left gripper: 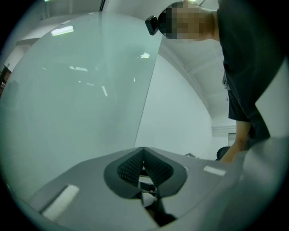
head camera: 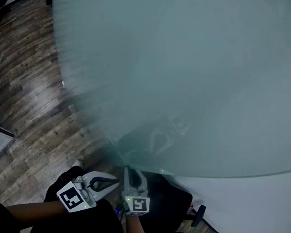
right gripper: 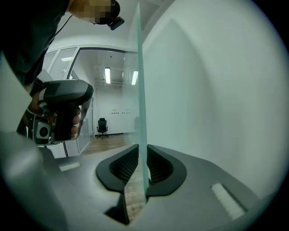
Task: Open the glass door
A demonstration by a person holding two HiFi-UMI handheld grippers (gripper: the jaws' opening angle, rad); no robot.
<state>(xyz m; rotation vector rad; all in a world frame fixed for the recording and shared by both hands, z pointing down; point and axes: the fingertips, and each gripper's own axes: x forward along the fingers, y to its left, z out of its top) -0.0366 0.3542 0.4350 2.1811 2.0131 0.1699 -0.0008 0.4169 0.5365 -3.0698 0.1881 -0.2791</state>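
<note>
Door (head camera: 192, 66) stands upright ahead, long axis vertical, free edge pointing at R gripper (right gripper: 142, 168), which pinches that edge btwn its pads. L gripper (left gripper: 143, 163) is pressed together, empty, near door.

Wood-plank floor (head camera: 29, 91), white wall (head camera: 260, 203), distant black office chair (right gripper: 102, 126).

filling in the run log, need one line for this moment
right gripper: closed on free edge of frosted glass door | left gripper: shut, empty, not on door
</note>
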